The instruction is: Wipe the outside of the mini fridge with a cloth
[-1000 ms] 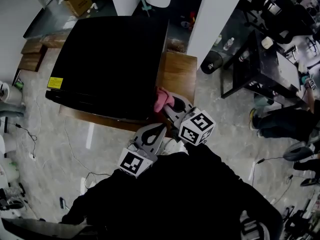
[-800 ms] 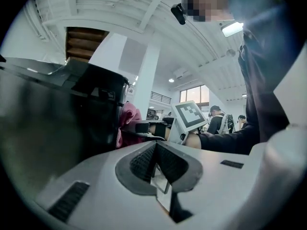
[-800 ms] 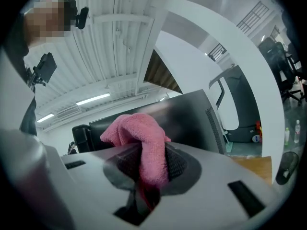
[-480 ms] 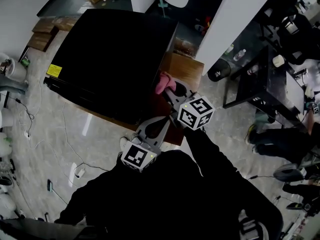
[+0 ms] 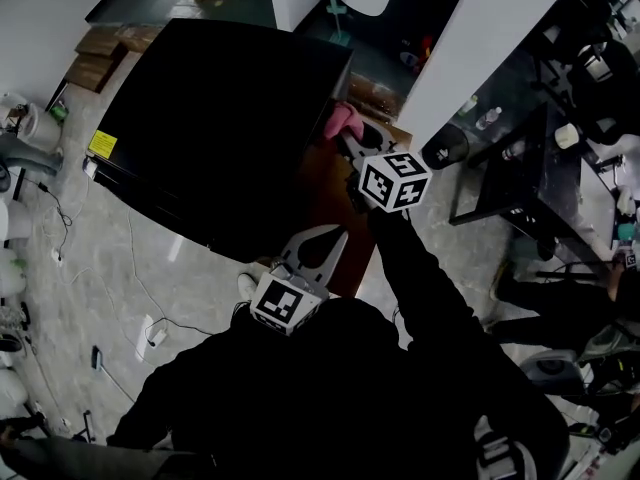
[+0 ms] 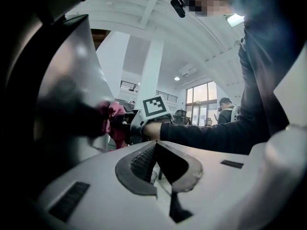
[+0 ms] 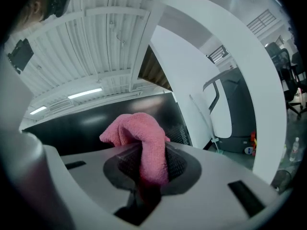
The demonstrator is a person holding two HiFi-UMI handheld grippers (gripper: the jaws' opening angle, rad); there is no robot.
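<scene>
The black mini fridge [image 5: 215, 128] stands on a low wooden platform, seen from above in the head view. My right gripper [image 5: 350, 140] is shut on a pink cloth [image 5: 341, 121] and holds it against the fridge's right side, near the back corner. In the right gripper view the pink cloth [image 7: 141, 143] bulges out from between the jaws, with the glossy black fridge side [image 7: 96, 123] just behind it. My left gripper [image 5: 322, 245] hangs shut and empty by the fridge's front right corner. In the left gripper view its jaws meet [image 6: 156, 164], and the pink cloth [image 6: 115, 123] shows further off.
The wooden platform [image 5: 325, 228] juts out to the right of the fridge. A white pillar [image 5: 480, 38] rises just right of the cloth. A black table [image 5: 530, 168] with bottles stands farther right. Cables [image 5: 140, 298] trail over the floor at the left.
My right gripper has carried the pink cloth along the fridge's right side toward the back. The left gripper stayed near the front corner. The head camera has shifted too.
</scene>
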